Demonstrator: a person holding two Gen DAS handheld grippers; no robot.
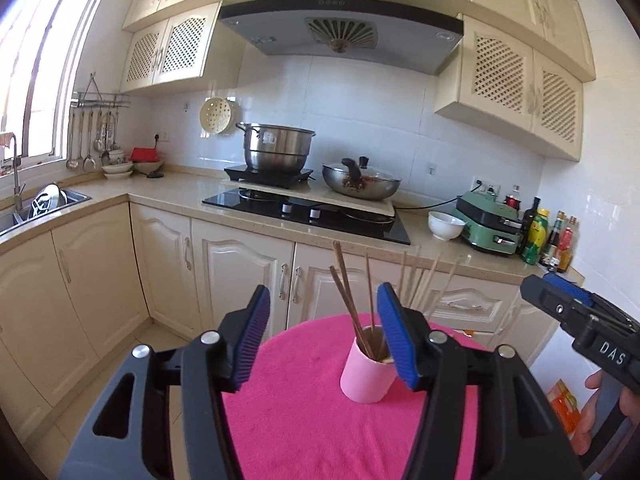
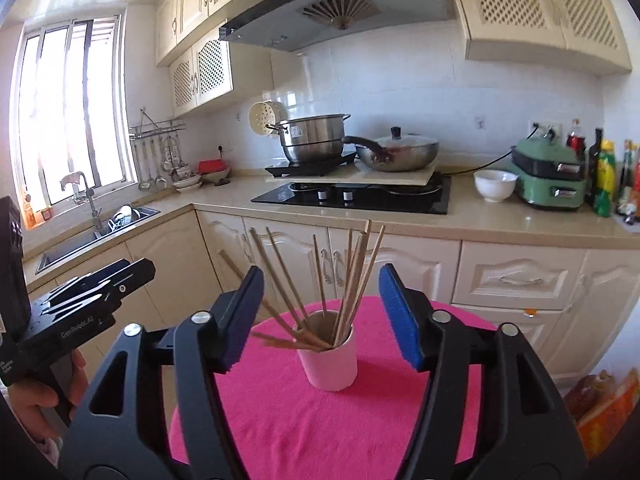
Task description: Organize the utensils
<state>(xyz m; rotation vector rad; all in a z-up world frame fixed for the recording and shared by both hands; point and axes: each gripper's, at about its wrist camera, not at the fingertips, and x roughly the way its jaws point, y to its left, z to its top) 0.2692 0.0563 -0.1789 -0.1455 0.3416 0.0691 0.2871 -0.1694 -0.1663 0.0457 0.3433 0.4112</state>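
Pink tablecloth (image 2: pixel 320 420) edge cut off; cup (image 2: pixel 330 364) hides chopstick (image 2: pixel 352 288) tips.

Steel pot (image 1: pixel 279 148) on a black cooker (image 1: pixel 268 175), lidded wok (image 1: pixel 361 185) beside it, white bowl (image 1: pixel 445 225), green appliance (image 1: pixel 489 219), bottles (image 1: pixel 550 240) at the counter's end, sink (image 1: pixel 38 210) under the window (image 1: pixel 36 60), ladles (image 1: pixel 90 140) hanging

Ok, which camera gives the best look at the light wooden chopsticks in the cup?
The right wrist view: the light wooden chopsticks fan out unobstructed from the pale pink cup. In the left wrist view they are faint, partly behind a blue finger pad.
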